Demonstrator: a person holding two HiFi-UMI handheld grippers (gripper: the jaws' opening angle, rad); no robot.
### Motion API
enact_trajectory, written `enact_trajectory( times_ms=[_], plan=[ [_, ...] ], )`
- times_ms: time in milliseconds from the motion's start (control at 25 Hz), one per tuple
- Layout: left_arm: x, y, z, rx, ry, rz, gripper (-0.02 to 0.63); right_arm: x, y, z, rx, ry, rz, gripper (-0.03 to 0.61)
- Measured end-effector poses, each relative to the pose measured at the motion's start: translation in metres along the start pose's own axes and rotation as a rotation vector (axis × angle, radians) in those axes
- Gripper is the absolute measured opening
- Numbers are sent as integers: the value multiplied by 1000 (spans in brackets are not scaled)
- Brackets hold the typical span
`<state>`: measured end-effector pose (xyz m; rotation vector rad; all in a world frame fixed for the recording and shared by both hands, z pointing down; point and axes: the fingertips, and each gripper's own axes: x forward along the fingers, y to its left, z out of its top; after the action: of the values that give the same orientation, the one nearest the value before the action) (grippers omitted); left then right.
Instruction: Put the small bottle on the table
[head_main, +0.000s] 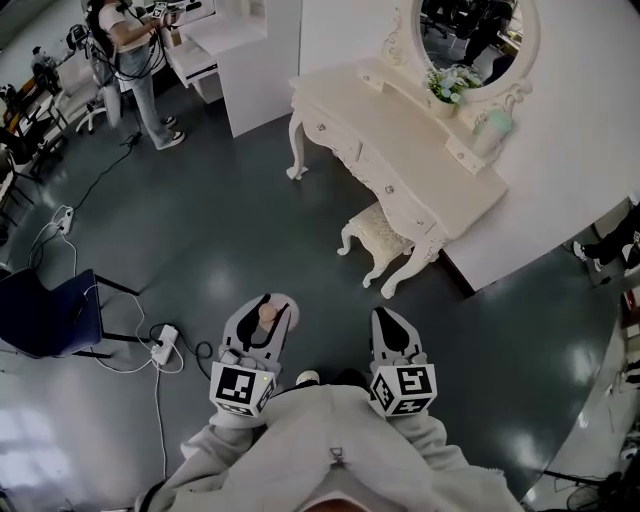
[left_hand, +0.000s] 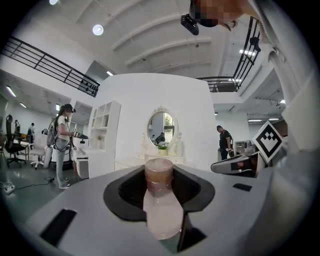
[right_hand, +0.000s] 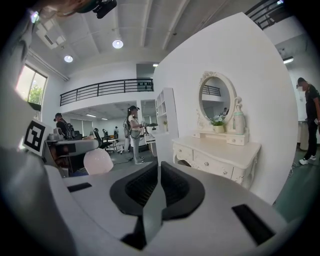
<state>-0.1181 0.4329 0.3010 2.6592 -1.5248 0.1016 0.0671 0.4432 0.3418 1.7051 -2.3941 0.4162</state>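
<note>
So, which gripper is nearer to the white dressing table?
Right. The right gripper, shut and empty, sits just short of the dressing table and its stool. The left gripper, holding the small bottle, is farther off to the left.

The bottle (left_hand: 161, 212) looked like frosted, smooth plastic. The floor (head_main: 230, 200) was dark and glossy. The table (head_main: 410, 150) looked like smooth painted wood.
</note>
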Motion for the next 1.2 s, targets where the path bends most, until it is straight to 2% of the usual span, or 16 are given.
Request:
enact_trajectory(
  times_ms=[240, 480, 1200],
  plan=[
    [-6, 16, -12, -26, 33, 18, 149, 15, 10, -1, 5, 27, 15, 43],
    [15, 31, -16, -32, 32, 27, 149, 45, 9, 7, -17, 32, 47, 43],
    [152, 94, 13, 9, -3, 30, 149, 190, -44, 70, -42, 3, 98, 43]
  ],
)
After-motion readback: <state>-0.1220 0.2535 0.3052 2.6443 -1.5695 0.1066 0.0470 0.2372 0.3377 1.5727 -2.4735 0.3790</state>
